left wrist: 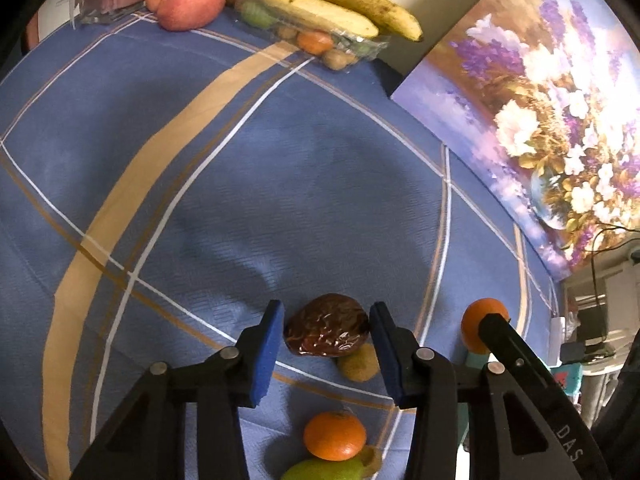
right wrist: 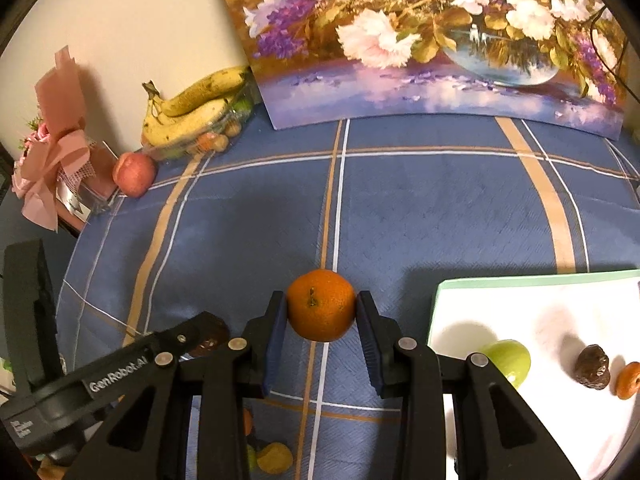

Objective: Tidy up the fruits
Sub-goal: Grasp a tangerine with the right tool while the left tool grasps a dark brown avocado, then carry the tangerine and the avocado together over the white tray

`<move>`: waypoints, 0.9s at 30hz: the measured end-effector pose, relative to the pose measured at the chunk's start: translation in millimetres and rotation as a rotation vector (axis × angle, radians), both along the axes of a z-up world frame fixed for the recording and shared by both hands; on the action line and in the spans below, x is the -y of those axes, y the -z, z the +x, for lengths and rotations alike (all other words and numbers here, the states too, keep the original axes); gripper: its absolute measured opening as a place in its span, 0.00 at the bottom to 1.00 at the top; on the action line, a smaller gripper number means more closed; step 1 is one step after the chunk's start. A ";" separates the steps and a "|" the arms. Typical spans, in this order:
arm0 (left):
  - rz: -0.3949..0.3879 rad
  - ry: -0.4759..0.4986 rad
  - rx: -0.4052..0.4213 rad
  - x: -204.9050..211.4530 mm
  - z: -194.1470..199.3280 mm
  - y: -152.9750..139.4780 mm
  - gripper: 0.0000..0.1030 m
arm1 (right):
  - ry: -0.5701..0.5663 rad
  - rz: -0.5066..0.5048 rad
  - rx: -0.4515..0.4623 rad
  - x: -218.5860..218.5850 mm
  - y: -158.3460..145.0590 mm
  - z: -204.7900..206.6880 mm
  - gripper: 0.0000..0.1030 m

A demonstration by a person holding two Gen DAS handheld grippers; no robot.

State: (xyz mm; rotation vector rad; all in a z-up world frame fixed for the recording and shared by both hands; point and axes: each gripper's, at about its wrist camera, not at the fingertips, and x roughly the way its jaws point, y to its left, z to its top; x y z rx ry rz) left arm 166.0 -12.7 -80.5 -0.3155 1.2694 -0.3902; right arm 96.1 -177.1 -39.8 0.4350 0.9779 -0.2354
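My left gripper (left wrist: 327,320) is shut on a dark brown wrinkled dried fruit (left wrist: 326,326), both blue pads pressing its sides just over the blue checked tablecloth (left wrist: 280,180). A yellow-brown kiwi-like fruit (left wrist: 358,364) lies right behind and under it. Between the right gripper's (right wrist: 321,312) pads sits a mandarin (right wrist: 321,306), gripped and held above the cloth; the left wrist view shows this mandarin (left wrist: 478,320) at the right. A second mandarin (left wrist: 334,436) and a green fruit (left wrist: 324,470) lie under the left gripper.
A white tray with a green rim (right wrist: 536,280) at the right carries a green fruit (right wrist: 508,360), a dark dried fruit (right wrist: 594,366) and an orange piece (right wrist: 628,380). Bananas (right wrist: 192,112) on a clear box, an apple (right wrist: 134,174), a pink bouquet (right wrist: 52,152) and a painting (right wrist: 420,40) line the far edge.
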 end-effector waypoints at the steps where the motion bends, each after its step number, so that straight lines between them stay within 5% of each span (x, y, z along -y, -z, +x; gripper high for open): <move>1: -0.004 0.001 0.012 -0.1 -0.5 -5.0 0.45 | 0.000 -0.001 0.007 0.2 -3.3 -1.1 0.36; 27: -0.056 0.145 0.221 24.3 -59.9 -91.3 0.45 | 0.092 -0.048 0.006 34.3 -59.6 -75.9 0.36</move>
